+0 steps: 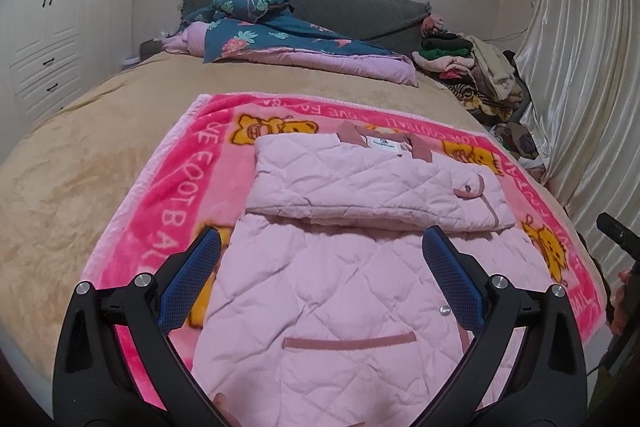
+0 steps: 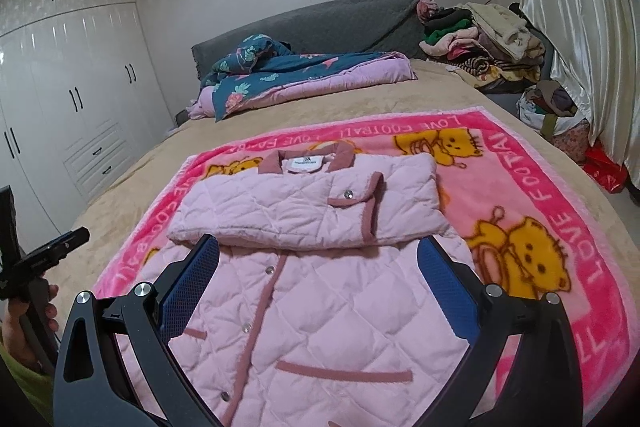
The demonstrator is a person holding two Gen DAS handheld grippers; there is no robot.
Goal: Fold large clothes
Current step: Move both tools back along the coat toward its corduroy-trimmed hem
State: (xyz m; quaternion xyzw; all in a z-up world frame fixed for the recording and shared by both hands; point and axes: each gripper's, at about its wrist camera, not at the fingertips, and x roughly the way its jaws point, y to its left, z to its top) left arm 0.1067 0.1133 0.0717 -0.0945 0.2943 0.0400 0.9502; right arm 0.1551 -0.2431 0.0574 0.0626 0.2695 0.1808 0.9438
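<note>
Wardrobe (image 2: 76,99) doors line the left wall, and beside them the bed (image 1: 80,147) carries a pink blanket (image 1: 168,187) with the quilted jacket (image 1: 340,287) lying flat on it, sleeves folded across its chest. Left claw (image 1: 320,251) hangs over the jacket's lower half, spread wide and empty. Right claw (image 2: 318,255) hangs likewise, spread and grasping nothing; curtains (image 2: 580,27) hang at right.

The pale pink quilted cloth jacket (image 2: 320,287) looks soft and matt, lying on a fluffy bright pink fleece blanket (image 2: 560,195). Behind the blanket, the white wardrobe doors (image 2: 80,67) are glossy and the cream curtain (image 2: 580,7) satiny.
</note>
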